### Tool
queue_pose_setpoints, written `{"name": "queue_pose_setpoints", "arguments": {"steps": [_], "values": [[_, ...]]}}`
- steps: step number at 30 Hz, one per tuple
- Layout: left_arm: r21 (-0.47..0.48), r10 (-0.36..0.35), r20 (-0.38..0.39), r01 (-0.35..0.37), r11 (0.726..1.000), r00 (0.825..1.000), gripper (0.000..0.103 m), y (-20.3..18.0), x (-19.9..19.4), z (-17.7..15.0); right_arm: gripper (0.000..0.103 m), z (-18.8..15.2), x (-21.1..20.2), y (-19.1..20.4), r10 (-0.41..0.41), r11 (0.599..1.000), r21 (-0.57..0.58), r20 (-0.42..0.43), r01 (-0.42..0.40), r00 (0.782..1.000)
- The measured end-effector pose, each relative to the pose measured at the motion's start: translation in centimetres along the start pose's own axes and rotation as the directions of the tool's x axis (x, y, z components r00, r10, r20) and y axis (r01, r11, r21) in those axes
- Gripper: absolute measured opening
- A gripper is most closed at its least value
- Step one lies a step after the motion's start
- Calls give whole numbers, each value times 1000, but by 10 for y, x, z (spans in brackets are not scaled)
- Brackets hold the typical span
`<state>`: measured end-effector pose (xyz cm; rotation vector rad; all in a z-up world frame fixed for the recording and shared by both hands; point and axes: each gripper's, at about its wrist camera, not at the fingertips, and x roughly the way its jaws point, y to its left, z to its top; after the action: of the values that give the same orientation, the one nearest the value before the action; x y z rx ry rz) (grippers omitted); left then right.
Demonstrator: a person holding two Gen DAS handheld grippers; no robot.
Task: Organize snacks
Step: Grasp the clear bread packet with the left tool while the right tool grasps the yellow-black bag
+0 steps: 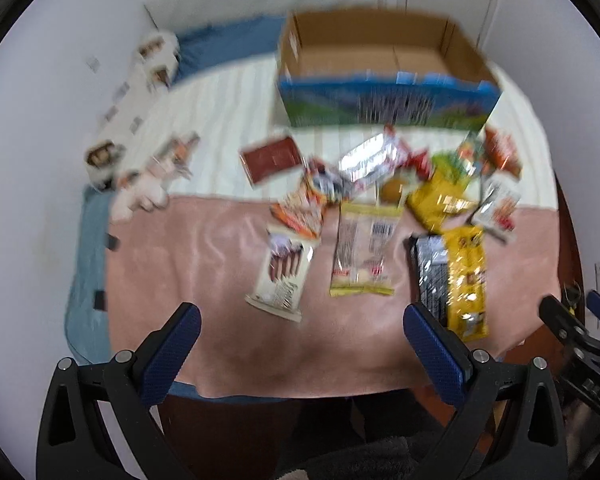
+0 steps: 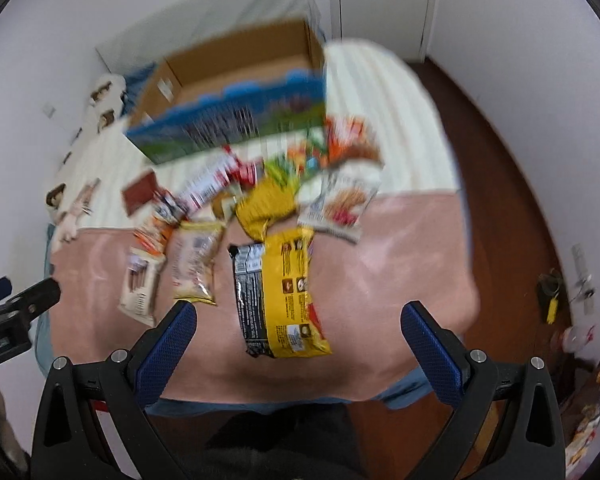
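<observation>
Several snack packets lie scattered on a bed with a pink blanket (image 1: 220, 280). An open, empty cardboard box (image 1: 380, 60) with a blue-green printed side stands behind them, and shows in the right wrist view (image 2: 236, 80) too. A yellow-and-black packet (image 2: 280, 296) lies nearest the right gripper (image 2: 298, 312), which is open and empty above the blanket. A white packet with brown sticks (image 1: 282, 276) and a pale yellow packet (image 1: 364, 252) lie ahead of the left gripper (image 1: 300, 316), also open and empty.
Plush toys (image 1: 140, 120) line the wall on the left of the bed. A white striped sheet (image 1: 220, 120) covers the far half. Brown floor (image 2: 520, 200) with small clutter lies to the right. The right gripper's body (image 1: 580, 344) shows at the left view's edge.
</observation>
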<state>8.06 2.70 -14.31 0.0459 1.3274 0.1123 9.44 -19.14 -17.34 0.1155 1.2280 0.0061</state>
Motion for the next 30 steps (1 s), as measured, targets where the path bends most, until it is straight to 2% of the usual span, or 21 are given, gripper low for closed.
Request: {"name": "queue_pose_setpoints", "arguments": {"steps": [2, 5, 9, 13, 15, 17, 18, 20, 22, 24, 25, 26, 28, 30], "values": [[4, -17, -71, 17, 1000, 997, 103, 0, 30, 5, 103, 0, 38, 1, 16, 1000, 2, -41, -16, 999], [-5, -74, -166, 74, 997, 983, 103, -2, 69, 13, 103, 4, 92, 6, 45, 999, 14, -102, -44, 994], [-4, -113, -225, 115, 993, 968, 103, -11, 109, 27, 103, 5, 142, 21, 29, 1000, 9, -159, -27, 987], [14, -132, -253, 140, 990, 958, 102, -22, 141, 40, 103, 1, 186, 34, 10, 1000, 17, -241, -6, 970], [24, -141, -262, 153, 988, 955, 102, -27, 155, 45, 103, -4, 207, 37, -37, 999, 0, -275, 38, 961], [34, -161, -285, 178, 984, 945, 102, -33, 168, 48, 101, -8, 219, 40, -66, 998, -20, -277, 63, 959], [36, -173, -294, 191, 981, 940, 102, -35, 176, 49, 96, -9, 220, 38, -71, 997, -3, -267, 73, 961], [43, -181, -309, 203, 978, 934, 101, -39, 186, 49, 88, -9, 218, 35, -70, 996, 27, -261, 79, 963], [31, -207, -312, 228, 973, 927, 100, -40, 193, 48, 88, -8, 215, 30, -40, 995, 73, -269, 62, 962], [12, -241, -306, 257, 966, 921, 93, -39, 198, 47, 88, -6, 213, 26, -35, 993, 102, -278, 66, 960], [-1, -265, -310, 278, 961, 913, 74, -39, 200, 46, 88, -5, 214, 27, -40, 992, 102, -279, 71, 959], [-10, -276, -318, 288, 958, 907, 62, -40, 206, 44, 88, -4, 217, 28, -38, 992, 105, -283, 70, 958], [-19, -288, -321, 298, 955, 902, 61, -38, 215, 41, 91, -5, 226, 32, -19, 992, 112, -305, 56, 952], [-19, -289, -305, 298, 954, 907, 61, -37, 220, 36, 94, -4, 233, 32, -7, 992, 116, -313, 46, 950]]}}
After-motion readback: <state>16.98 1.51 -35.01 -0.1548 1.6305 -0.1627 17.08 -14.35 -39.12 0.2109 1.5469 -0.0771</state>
